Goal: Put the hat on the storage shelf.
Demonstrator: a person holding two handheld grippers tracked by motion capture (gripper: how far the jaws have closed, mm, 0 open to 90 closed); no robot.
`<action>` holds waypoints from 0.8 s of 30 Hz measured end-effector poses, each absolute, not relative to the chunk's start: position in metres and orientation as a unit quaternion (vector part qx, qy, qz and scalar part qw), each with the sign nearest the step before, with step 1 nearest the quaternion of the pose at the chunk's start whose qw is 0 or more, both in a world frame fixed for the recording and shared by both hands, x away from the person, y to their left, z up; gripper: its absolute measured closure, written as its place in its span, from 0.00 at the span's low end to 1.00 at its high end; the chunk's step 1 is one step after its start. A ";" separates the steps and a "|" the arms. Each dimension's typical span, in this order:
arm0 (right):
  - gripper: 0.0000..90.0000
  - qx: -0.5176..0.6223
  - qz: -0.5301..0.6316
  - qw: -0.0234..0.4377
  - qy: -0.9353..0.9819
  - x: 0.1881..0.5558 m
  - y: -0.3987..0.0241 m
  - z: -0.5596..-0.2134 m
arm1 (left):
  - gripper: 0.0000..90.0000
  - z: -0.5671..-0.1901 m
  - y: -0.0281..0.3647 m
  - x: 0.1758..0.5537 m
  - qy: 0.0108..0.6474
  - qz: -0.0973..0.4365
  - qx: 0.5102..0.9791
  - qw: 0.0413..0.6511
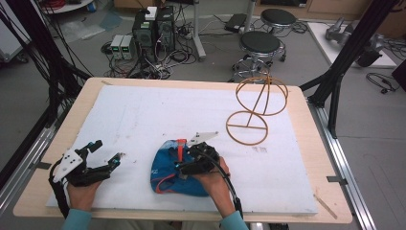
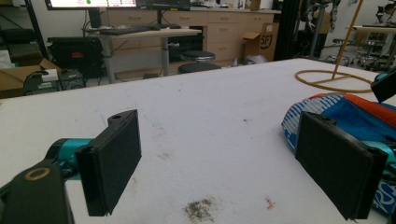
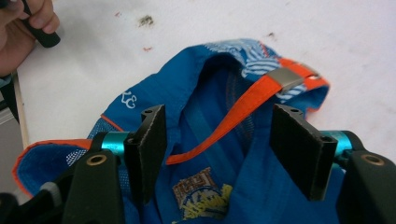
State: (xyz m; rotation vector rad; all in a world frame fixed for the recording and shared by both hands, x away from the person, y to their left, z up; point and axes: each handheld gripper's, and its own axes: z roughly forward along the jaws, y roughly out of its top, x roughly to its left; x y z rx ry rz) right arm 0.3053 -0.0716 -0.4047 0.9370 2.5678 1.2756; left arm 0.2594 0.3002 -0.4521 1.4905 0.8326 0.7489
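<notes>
My right gripper [image 1: 184, 154] is down over the blue cap [image 1: 165, 178], wrist bent forward, its jaws half apart either side of the orange strap [image 3: 233, 116] but not pressing on it. The cap sits near the front edge of the white mat [image 1: 143, 110]. My left gripper [image 1: 106, 154] rests low at the left, jaws wide with nothing between them. Plenty of bare mat beyond; the wire stand [image 1: 258, 108] is well off. The hand covers part of the cap.
</notes>
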 end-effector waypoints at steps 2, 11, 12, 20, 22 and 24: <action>0.43 0.318 0.411 0.054 0.853 0.306 -0.068 -0.409 | 0.17 -0.452 0.300 0.259 0.359 0.322 0.643 0.596; 0.57 0.351 0.387 0.021 0.852 0.312 -0.063 -0.420 | 0.17 -0.452 0.301 0.259 0.357 0.322 0.642 0.597; 0.58 0.352 0.386 0.024 0.853 0.312 -0.063 -0.420 | 0.17 -0.452 0.301 0.259 0.357 0.322 0.642 0.597; 0.82 0.337 0.378 0.012 0.863 0.312 -0.060 -0.421 | 0.17 -0.452 0.301 0.259 0.357 0.322 0.643 0.597; 0.89 0.336 0.372 0.008 0.865 0.313 -0.060 -0.421 | 0.17 -0.452 0.301 0.259 0.357 0.322 0.642 0.597; 0.92 0.335 0.372 0.008 0.866 0.312 -0.059 -0.421 | 0.17 -0.452 0.301 0.259 0.357 0.321 0.642 0.597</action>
